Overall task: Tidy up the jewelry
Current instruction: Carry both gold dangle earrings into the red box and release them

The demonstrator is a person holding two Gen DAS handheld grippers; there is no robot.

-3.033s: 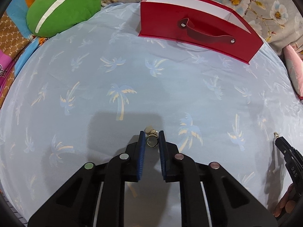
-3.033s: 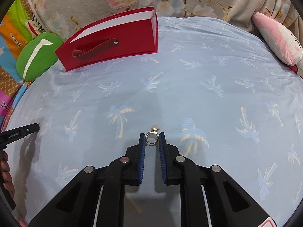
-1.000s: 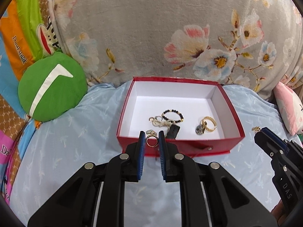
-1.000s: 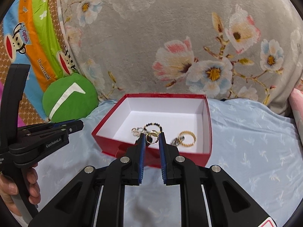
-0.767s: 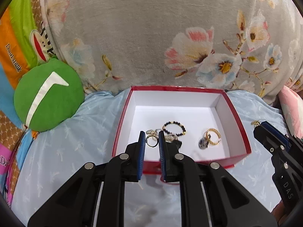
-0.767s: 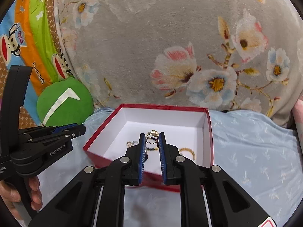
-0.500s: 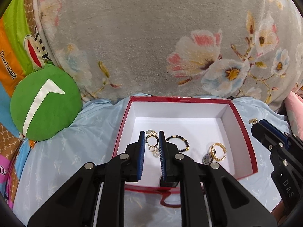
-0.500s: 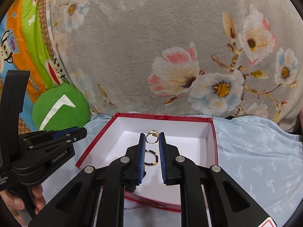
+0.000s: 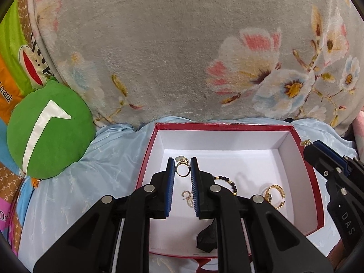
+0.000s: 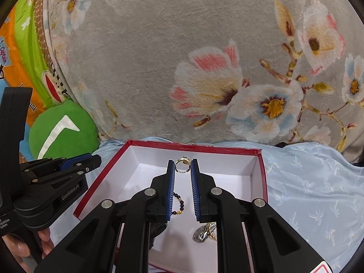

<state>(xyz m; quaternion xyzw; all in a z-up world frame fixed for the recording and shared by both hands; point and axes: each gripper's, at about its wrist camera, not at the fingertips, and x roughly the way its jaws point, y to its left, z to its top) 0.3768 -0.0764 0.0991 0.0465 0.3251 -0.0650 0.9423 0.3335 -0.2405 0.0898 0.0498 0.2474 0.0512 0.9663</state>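
Above the red box (image 9: 306, 179), the left gripper (image 9: 182, 170) pinches a gold ring (image 9: 182, 170) between its blue pads, held at 12 o'clock from the claw's knuckles over the white floor. At 3 o'clock in that view, the right gripper (image 10: 182, 169) likewise clamps a second gold ring (image 10: 182, 167) over the box. Below lie a beaded bracelet (image 9: 227, 182), a pearl earring (image 9: 188, 199) and a gold band (image 9: 275, 195).

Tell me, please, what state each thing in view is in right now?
Left gripper: shut on a gold ring, above the box.
Right gripper: shut on a second gold ring, above the box.
Red box: open, no lid on it.
Beaded bracelet: lying loose inside the box.
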